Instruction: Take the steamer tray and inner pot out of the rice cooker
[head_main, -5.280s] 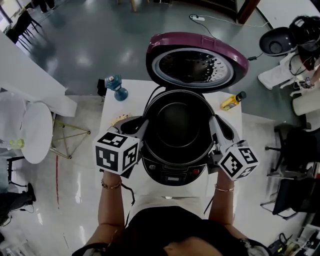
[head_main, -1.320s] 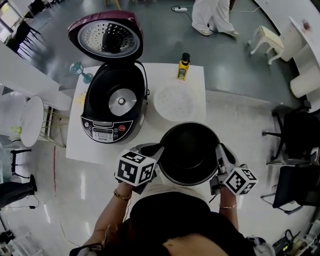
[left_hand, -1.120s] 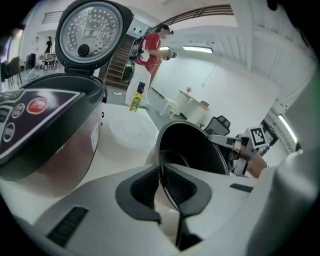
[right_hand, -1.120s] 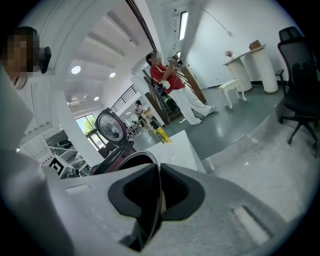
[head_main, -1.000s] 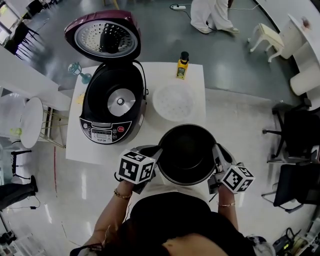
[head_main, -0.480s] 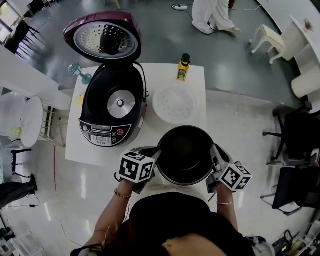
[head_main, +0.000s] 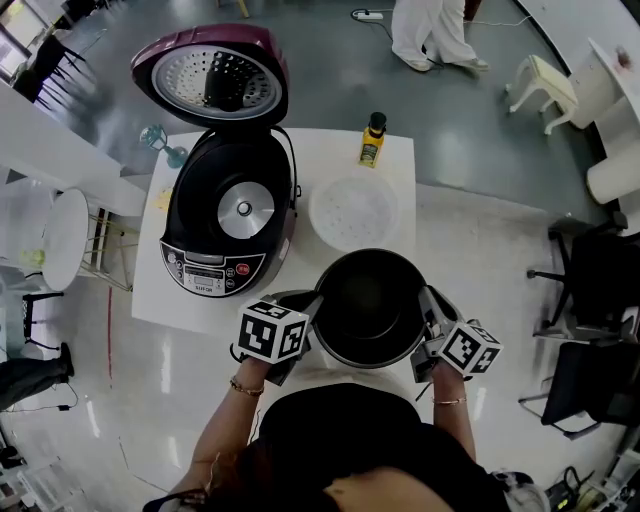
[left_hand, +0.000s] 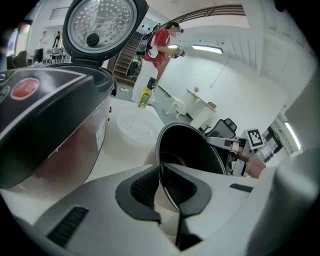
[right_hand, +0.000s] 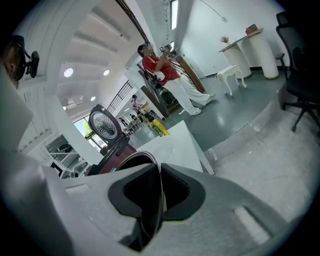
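Head view: inner pot (head_main: 370, 305) lifted out, left gripper (head_main: 316, 302) and right gripper (head_main: 430, 300) clamped on its rim; next, lowering level onto table (head_main: 322, 150) beside steamer tray (head_main: 353, 212).

Matt pot, glossy cooker

The inner pot (head_main: 370, 303) is matt black inside with a thin bright metal rim. At ten o'clock, the rice cooker (head_main: 228, 215) shines glossy. The steamer tray (head_main: 353, 210) looks frosted white plastic.

On your desk (head_main: 320, 152) the rice cooker (head_main: 228, 215) stands at the left. The steamer tray (head_main: 354, 211) lies just to its right, with a bottle (head_main: 372, 141) behind the tray. Nearer you, in front of the tray, the inner pot (head_main: 370, 305) hangs between your left gripper (head_main: 312, 308) and right gripper (head_main: 432, 308), jaws on opposite rims.
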